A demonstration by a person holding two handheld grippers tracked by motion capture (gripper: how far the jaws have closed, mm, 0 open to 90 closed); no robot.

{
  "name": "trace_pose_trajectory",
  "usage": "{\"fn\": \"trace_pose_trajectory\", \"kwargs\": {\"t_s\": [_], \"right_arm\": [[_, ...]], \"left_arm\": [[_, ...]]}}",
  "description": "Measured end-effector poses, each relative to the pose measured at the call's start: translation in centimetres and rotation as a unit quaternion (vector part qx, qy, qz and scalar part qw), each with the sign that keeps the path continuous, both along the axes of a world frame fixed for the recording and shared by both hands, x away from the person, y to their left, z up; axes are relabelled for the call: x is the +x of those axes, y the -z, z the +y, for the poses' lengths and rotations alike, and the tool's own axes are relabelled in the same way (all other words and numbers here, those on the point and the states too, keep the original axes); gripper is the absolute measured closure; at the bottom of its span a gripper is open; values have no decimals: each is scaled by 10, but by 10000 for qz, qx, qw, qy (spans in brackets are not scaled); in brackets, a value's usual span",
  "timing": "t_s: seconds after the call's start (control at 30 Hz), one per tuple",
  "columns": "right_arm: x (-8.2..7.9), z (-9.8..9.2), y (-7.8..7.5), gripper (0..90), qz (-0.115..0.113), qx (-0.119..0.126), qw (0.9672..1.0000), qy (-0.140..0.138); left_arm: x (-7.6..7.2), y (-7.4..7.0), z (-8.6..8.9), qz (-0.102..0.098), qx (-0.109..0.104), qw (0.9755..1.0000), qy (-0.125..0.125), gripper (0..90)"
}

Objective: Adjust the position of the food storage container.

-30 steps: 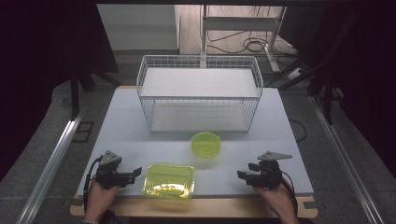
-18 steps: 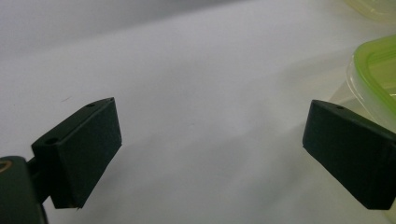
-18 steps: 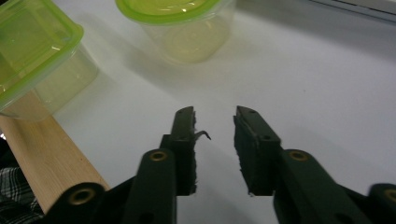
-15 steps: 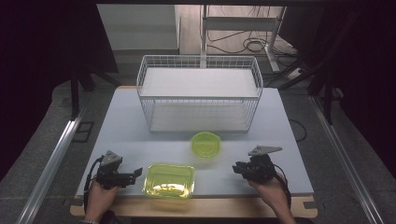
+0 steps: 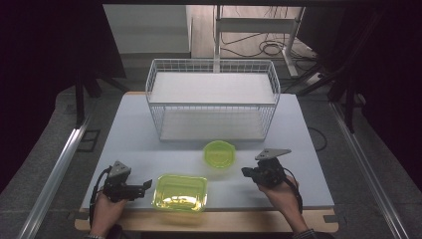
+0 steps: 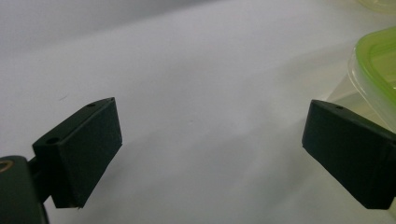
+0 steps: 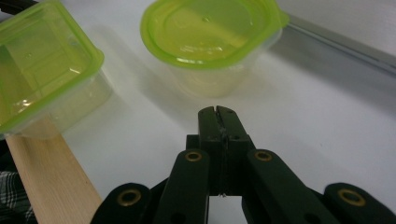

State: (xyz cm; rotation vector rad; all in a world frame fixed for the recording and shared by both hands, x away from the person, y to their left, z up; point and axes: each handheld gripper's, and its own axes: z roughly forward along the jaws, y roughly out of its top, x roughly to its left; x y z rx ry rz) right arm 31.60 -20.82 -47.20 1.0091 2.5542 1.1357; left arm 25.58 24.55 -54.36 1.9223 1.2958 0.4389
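The right gripper (image 5: pixel 247 173) pointed toward the round container (image 5: pixel 219 153), which stood on the table (image 5: pixel 298 129) just in front of the wire rack (image 5: pixel 211 99). Its jaws had just been closing and were now pressed together with nothing between them, as the right gripper view showed. With the jaws together, the tip could only push the round container and not take it; a light plastic tub would probably slide toward the rack or tip over, and its green lid might come loose.

The left gripper (image 5: pixel 144 186) rested near the rectangular container (image 5: pixel 180 192), its jaws wide apart and empty. This container sat close to the near edge of the table, beside the wooden strip (image 7: pixel 51 172). A push from the left side could move it off the edge. In the left gripper view the right-hand jaw seemed to be almost touching the container wall, but the picture was too close to be sure
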Motion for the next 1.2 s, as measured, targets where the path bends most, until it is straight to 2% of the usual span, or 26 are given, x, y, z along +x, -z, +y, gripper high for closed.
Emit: {"fn": "trace_pose_trajectory", "kwargs": {"t_s": [0.33,0.83,1.1,1.2], "right_arm": [[8,18,-10,889,-77,124,9999,-78],[35,52,-24,885,-153,224,9994,-207],[45,71,-23,886,-150,215,9992,-297],[49,84,-20,885,-140,186,9990,-393]], "left_arm": [[0,0,0,4,0,10000,6,46],[0,1,1,25,-11,10000,-27,48],[0,1,2,40,47,10000,-27,50],[0,1,2,32,36,10000,-32,50]]}}
